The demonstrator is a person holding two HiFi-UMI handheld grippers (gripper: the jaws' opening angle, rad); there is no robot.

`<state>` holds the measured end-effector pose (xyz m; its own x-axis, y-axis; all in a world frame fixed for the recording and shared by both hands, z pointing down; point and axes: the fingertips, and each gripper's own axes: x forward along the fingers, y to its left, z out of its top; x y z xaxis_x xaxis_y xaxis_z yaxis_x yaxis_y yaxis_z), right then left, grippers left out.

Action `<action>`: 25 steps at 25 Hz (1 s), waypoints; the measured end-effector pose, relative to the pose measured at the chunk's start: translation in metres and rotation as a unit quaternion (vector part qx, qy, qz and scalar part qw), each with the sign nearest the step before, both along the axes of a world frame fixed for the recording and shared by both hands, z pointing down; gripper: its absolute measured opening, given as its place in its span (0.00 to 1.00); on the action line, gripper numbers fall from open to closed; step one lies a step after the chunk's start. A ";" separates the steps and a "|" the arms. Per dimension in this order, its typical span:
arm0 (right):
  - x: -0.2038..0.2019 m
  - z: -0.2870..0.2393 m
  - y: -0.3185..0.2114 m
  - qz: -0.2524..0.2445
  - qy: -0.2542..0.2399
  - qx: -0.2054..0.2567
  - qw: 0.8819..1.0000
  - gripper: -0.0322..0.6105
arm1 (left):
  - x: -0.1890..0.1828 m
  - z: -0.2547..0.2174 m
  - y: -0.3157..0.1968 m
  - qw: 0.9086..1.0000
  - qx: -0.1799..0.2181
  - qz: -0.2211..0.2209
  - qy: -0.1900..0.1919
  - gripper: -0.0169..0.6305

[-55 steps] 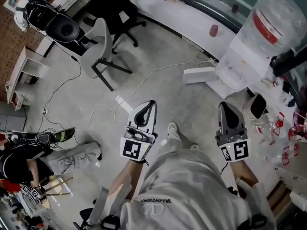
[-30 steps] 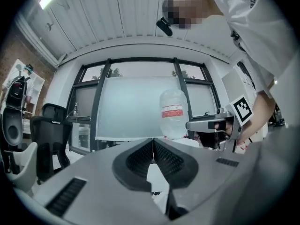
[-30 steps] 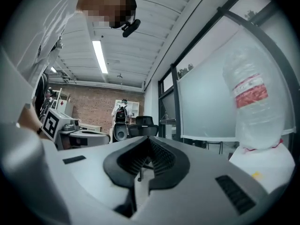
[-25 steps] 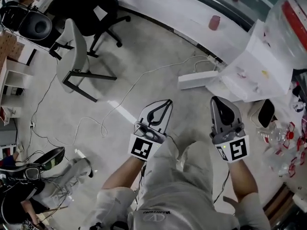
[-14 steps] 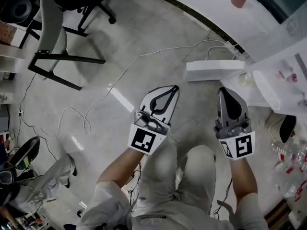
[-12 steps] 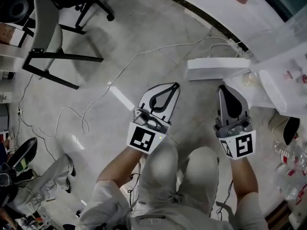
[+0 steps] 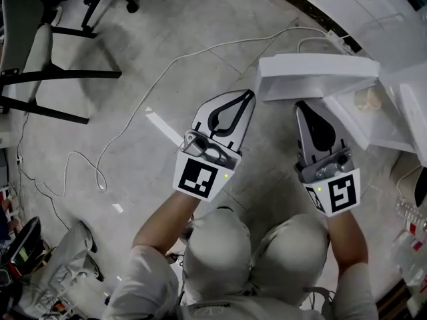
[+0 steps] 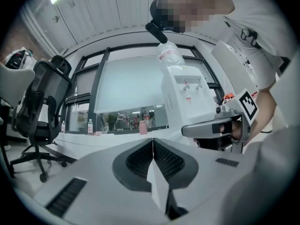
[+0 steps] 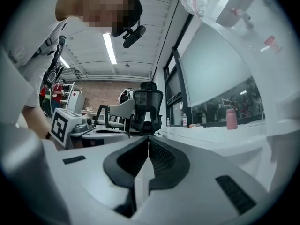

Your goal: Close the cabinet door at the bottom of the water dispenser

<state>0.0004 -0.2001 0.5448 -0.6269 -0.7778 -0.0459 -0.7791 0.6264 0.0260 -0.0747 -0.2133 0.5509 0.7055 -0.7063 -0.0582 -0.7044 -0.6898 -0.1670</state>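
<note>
The white water dispenser (image 7: pixel 400 105) stands at the right edge of the head view, its bottle and taps (image 8: pixel 187 95) showing in the left gripper view. Its bottom cabinet door (image 7: pixel 313 75) hangs open, swung out over the floor. My left gripper (image 7: pixel 250 93) is shut and empty, its tip just left of the door's free end. My right gripper (image 7: pixel 301 105) is also shut and empty, its tip close under the door's near face; I cannot tell whether it touches. In each gripper view the jaws (image 8: pixel 153 139) (image 9: pixel 148 137) meet with nothing between them.
A white cable (image 7: pixel 167 72) snakes over the concrete floor to the left of the door. An office chair (image 7: pixel 27 45) stands at the far left. Plastic bottles (image 7: pixel 410 212) lie at the right edge. A pink cup (image 8: pixel 143 127) sits on the window ledge.
The person has crouched and both grippers have sunk toward the floor. The open door, small and far before, now lies right at the gripper tips. Both jaws stayed shut.
</note>
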 end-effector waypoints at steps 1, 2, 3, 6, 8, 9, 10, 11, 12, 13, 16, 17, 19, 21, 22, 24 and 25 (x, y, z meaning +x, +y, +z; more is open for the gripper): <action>0.000 0.006 -0.001 -0.004 0.005 0.004 1.000 0.07 | 0.002 0.008 -0.003 1.000 -0.003 0.002 0.001 0.04; -0.001 0.011 -0.002 -0.008 0.008 0.006 1.000 0.07 | 0.004 0.015 -0.006 1.000 -0.008 0.003 0.003 0.04; -0.001 0.016 -0.003 -0.010 0.009 0.008 1.000 0.07 | 0.005 0.020 -0.009 1.000 -0.013 0.005 0.007 0.04; 0.000 0.027 -0.006 -0.008 0.016 0.011 1.000 0.07 | 0.008 0.031 -0.014 0.999 -0.028 0.013 0.017 0.06; 0.000 0.033 -0.007 -0.003 0.019 0.013 1.000 0.07 | 0.010 0.037 -0.017 0.999 -0.036 0.019 0.016 0.15; 0.000 0.035 -0.006 -0.002 0.019 0.013 1.000 0.07 | 0.011 0.039 -0.019 0.999 -0.038 0.020 0.016 0.17; 0.001 0.037 -0.005 -0.001 0.019 0.013 1.000 0.07 | 0.012 0.042 -0.020 0.999 -0.039 0.021 0.016 0.18; 0.001 0.039 -0.003 -0.002 0.019 0.012 1.000 0.07 | 0.013 0.044 -0.022 0.999 -0.041 0.022 0.015 0.20; 0.001 0.040 -0.003 -0.002 0.020 0.013 1.000 0.07 | 0.015 0.046 -0.025 0.999 -0.044 0.024 0.017 0.24; 0.002 0.042 -0.002 -0.002 0.021 0.013 1.000 0.07 | 0.017 0.047 -0.028 0.998 -0.048 0.026 0.020 0.30; 0.001 0.044 -0.001 -0.001 0.022 0.013 1.000 0.07 | 0.023 0.049 -0.037 0.998 -0.056 0.034 0.026 0.36; 0.001 0.044 0.000 -0.001 0.022 0.013 1.000 0.07 | 0.025 0.050 -0.039 0.998 -0.055 0.037 0.025 0.36; 0.001 0.043 0.002 -0.003 0.023 0.014 1.000 0.07 | 0.029 0.051 -0.042 0.998 -0.050 0.042 0.018 0.36; 0.002 0.044 0.002 -0.003 0.023 0.015 1.000 0.07 | 0.031 0.052 -0.045 0.998 -0.046 0.045 0.015 0.36; 0.003 0.044 0.002 -0.003 0.023 0.014 1.000 0.07 | 0.032 0.052 -0.046 0.998 -0.045 0.044 0.015 0.36; 0.006 0.045 0.002 0.001 0.022 0.012 1.000 0.07 | 0.033 0.053 -0.049 0.998 -0.047 0.045 0.016 0.36; 0.007 0.045 0.002 0.003 0.021 0.012 1.000 0.07 | 0.033 0.053 -0.050 0.998 -0.047 0.046 0.016 0.36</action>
<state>0.0070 -0.1985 0.5894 -0.6239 -0.7806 -0.0389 -0.7808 0.6204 0.0742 -0.0414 -0.2633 0.6041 0.7667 -0.6418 -0.0172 -0.6410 -0.7637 -0.0768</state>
